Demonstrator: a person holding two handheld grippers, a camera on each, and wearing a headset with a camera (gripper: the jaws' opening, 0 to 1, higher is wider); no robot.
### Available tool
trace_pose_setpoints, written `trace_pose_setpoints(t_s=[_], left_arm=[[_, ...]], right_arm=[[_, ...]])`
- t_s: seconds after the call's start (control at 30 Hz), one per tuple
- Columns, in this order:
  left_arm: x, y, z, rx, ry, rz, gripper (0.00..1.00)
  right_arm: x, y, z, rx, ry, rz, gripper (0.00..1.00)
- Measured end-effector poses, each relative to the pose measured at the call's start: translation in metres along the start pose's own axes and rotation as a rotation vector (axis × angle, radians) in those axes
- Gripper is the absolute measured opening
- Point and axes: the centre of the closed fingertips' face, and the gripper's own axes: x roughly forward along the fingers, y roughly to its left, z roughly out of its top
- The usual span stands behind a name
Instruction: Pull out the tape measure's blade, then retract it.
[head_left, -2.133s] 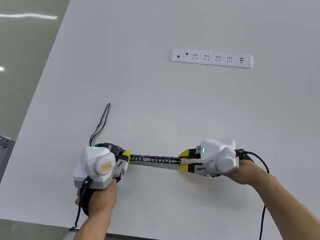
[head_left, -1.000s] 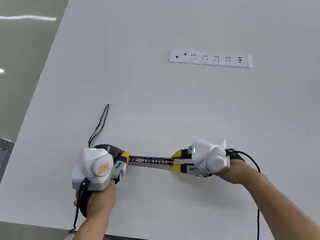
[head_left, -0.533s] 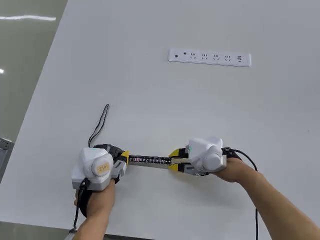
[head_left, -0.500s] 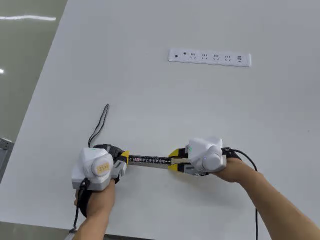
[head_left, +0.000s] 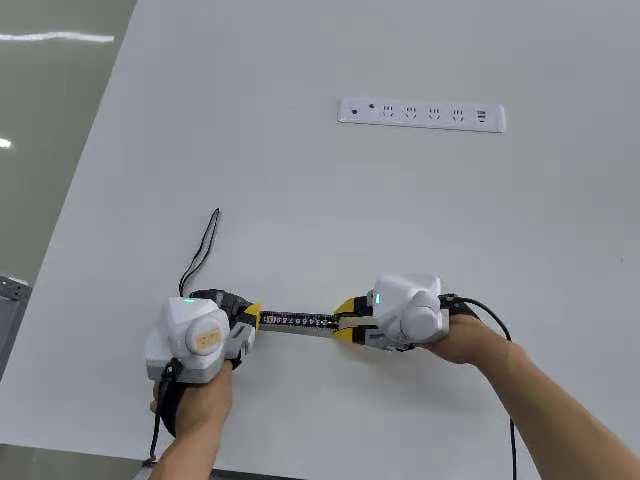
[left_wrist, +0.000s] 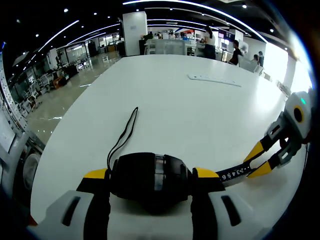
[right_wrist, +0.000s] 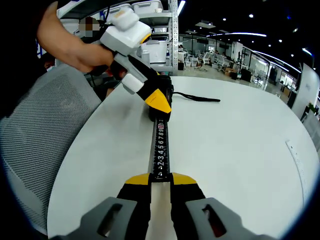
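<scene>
Currently, the tape measure's black case (left_wrist: 150, 181) is clamped in the left claw (head_left: 248, 318), low on the white surface (head_left: 400, 220). Its blade (right_wrist: 160, 150) is drawn out partway, with the end pinched by the nearly closed right claw (right_wrist: 160, 179). A power strip (head_left: 421, 113) lies well apart.

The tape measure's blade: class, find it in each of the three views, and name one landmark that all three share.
Head view: blade low at centre, running left to right.
Left gripper view: blade at lower right, leaving the black case.
Right gripper view: blade runs up the middle from the jaws to the case.
Shared landmark: the black strap loop beside the case.
</scene>
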Motion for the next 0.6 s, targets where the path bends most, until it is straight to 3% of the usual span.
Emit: trace_pose_setpoints(t_s=[0.27, 0.6], left_arm=[[-0.001, 0.0, 0.0, -0.001, 0.001, -0.004, 0.63], [-0.001, 0.001, -0.001, -0.007, 0.003, -0.014, 0.63]], right_arm=[[0.013, -0.003, -0.002, -0.007, 0.003, 0.005, 0.12], [0.014, 0.0, 0.004, -0.02, 0.004, 0.01, 0.12]])
